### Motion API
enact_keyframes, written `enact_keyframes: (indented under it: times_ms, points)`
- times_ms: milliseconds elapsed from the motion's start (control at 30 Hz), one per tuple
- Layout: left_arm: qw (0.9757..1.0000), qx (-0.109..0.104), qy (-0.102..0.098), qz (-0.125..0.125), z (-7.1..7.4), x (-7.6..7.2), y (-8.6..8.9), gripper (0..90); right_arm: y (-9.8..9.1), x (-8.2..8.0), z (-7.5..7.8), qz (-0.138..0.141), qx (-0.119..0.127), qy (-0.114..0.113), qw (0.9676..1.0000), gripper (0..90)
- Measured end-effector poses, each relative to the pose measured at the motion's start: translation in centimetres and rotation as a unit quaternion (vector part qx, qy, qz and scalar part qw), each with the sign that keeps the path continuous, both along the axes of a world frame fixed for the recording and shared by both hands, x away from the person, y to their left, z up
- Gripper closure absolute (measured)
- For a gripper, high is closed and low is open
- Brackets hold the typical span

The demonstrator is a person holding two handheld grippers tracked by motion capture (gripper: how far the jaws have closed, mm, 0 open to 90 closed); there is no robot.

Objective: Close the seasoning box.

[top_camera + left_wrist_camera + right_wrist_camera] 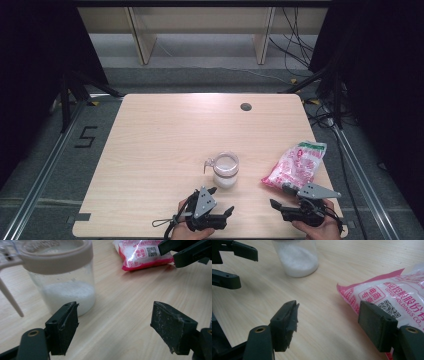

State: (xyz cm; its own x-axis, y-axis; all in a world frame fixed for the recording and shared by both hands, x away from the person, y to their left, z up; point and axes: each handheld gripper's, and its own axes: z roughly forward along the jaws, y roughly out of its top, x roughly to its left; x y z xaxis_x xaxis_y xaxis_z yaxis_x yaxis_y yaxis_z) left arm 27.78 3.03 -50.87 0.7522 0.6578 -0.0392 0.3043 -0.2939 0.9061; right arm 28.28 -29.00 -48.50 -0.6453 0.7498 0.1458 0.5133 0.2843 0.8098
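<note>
A clear jar (225, 171) stands on the wooden table (165, 135), a little toward the person from the table's middle. It carries a pale beige collar around its mouth, with a hinged lid (208, 164) flipped out to its left in the high view, and white grains fill its lower part. To the right of the jar, well apart from it, lies a pink-and-white plastic bag (296, 165) of white grains, printed with red characters and a small square code. Beyond the jar, near the table's far edge, sits a small dark round grommet (245, 106). The stretch of tabletop between the jar and the bag is bare wood, and nothing lies between the jar and either gripper.

The left gripper (220, 200) is on the near side of the jar, close to it. Its jaws stand wide apart and hold nothing. In the left gripper view (116, 322) the jar (62, 277) rises just beyond the left-hand jaw rather than between the two, and only bare table shows in the gap.

The right gripper (281, 197) is to the right of the jar, at the near end of the bag. Its jaws are also wide apart and grip nothing. In the right gripper view (329, 320) the bag (392, 297) lies behind and under the right-hand jaw, whether touching it cannot be told, while the jar (298, 257) stands farther off to the upper left.
</note>
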Motion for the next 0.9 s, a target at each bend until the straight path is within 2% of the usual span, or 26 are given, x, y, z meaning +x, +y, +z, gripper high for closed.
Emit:
enact_keyframes:
  times_ms: [33,67,167,233,267,300,367,400,433,467,500,533,567,633,667,700,767,800,900]
  points:
    - [0.9999,0.010,0.000,-0.004,0.0,0.0,-0.1,21.2,-0.1,0.0,-0.1,0.000,-0.003,-0.010,0.9999,32.3]
    - [0.9999,0.011,0.003,-0.007,-0.2,-0.1,-0.4,21.2,-0.1,-0.3,-0.2,0.000,0.001,0.001,1.0000,32.1]
    - [0.9999,0.005,0.007,-0.013,-0.3,-0.2,-0.6,21.2,-0.2,-0.3,-0.4,0.009,-0.006,-0.009,0.9999,31.6]
    - [0.9999,0.009,0.002,-0.008,-0.3,-0.3,-0.5,21.2,-0.1,-0.8,-0.3,0.001,-0.002,0.008,1.0000,31.6]
    - [0.9997,0.021,-0.004,-0.011,-0.2,-0.2,-0.3,21.2,-0.3,-0.8,-0.4,0.008,-0.006,-0.003,0.9999,31.5]
    - [1.0000,0.007,0.000,-0.004,-0.3,-0.2,-0.4,21.2,-0.3,-0.8,-0.4,0.008,-0.006,-0.003,0.9999,31.5]
    - [0.9999,0.010,0.002,-0.004,-0.2,-0.2,-0.1,21.2,-0.4,-0.9,-0.4,0.005,-0.004,0.005,1.0000,31.4]
    - [0.9999,0.011,-0.004,-0.006,-0.2,-0.1,0.0,21.2,-0.4,-0.9,-0.4,0.005,-0.004,0.005,1.0000,31.4]
    - [0.9997,0.021,-0.005,-0.007,-0.1,-0.1,0.2,21.2,-0.4,-1.0,-0.4,0.006,-0.012,0.003,0.9999,31.3]
    - [0.9999,0.017,0.001,-0.001,-0.2,-0.1,0.2,21.1,-0.5,-0.9,-0.5,0.008,-0.016,-0.005,0.9998,31.3]
    - [0.9998,0.020,-0.002,-0.004,-0.2,0.0,0.2,21.0,-0.3,-0.9,-0.6,0.012,-0.007,0.003,0.9999,31.2]
    - [0.9998,0.019,-0.004,-0.006,-0.2,0.0,0.3,21.0,-0.1,-1.1,-0.5,0.001,-0.006,0.016,0.9998,31.2]
    - [1.0000,0.009,0.000,0.003,-0.3,0.0,0.2,21.0,-0.1,-1.1,-0.6,0.006,-0.012,0.011,0.9999,31.2]
    - [0.9999,0.016,-0.001,0.002,-0.2,0.0,0.3,21.0,-0.2,-1.1,-0.5,0.007,-0.015,0.015,0.9998,31.2]
    - [0.9998,0.019,-0.006,-0.003,-0.2,0.2,0.4,21.0,-0.3,-1.0,-0.6,0.013,-0.016,0.002,0.9998,31.2]
    - [0.9999,0.015,-0.003,-0.004,-0.3,0.1,0.4,21.0,-0.3,-1.0,-0.6,0.013,-0.016,0.002,0.9998,31.2]
    - [0.9999,0.012,0.001,0.005,-0.3,0.1,0.6,20.9,-0.3,-1.0,-0.6,0.009,-0.015,0.003,0.9998,31.1]
    - [0.9998,0.019,0.003,0.008,-0.3,0.2,0.9,20.9,-0.3,-1.0,-0.6,0.010,-0.016,0.002,0.9998,31.1]
    - [0.9997,0.009,0.005,0.022,-0.5,0.5,1.4,20.8,-0.3,-0.9,-0.6,0.013,-0.020,-0.002,0.9997,31.1]
